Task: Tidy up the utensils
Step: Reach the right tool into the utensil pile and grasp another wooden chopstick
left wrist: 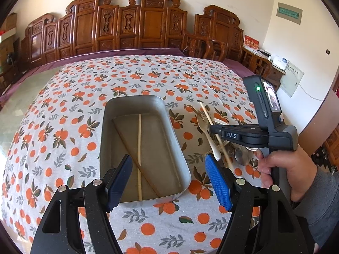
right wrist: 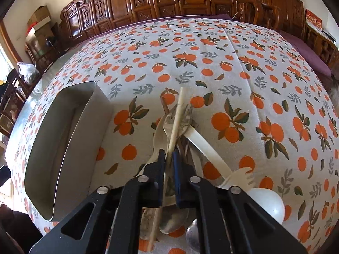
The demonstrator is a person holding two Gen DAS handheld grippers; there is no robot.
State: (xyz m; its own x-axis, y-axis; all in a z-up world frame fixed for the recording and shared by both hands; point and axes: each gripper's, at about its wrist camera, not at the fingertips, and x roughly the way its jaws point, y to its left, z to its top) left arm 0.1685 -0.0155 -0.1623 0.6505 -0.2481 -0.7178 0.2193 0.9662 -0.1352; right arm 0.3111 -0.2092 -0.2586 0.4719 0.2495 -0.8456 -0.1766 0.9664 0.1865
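In the left wrist view, the left hand-held gripper hangs with fingers apart and empty over the near end of the metal tray at frame centre; two chopsticks lie crossed inside it. At right, the right hand-held gripper reaches into the utensil pile on the counter.

In the right wrist view, its jaws have closed on a pale chopstick, apparently alone, at lower centre; the tray stands at left.

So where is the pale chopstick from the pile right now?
In the right wrist view, the pale chopstick lies atop the utensil pile, right of the metal tray, pinched by the right gripper.
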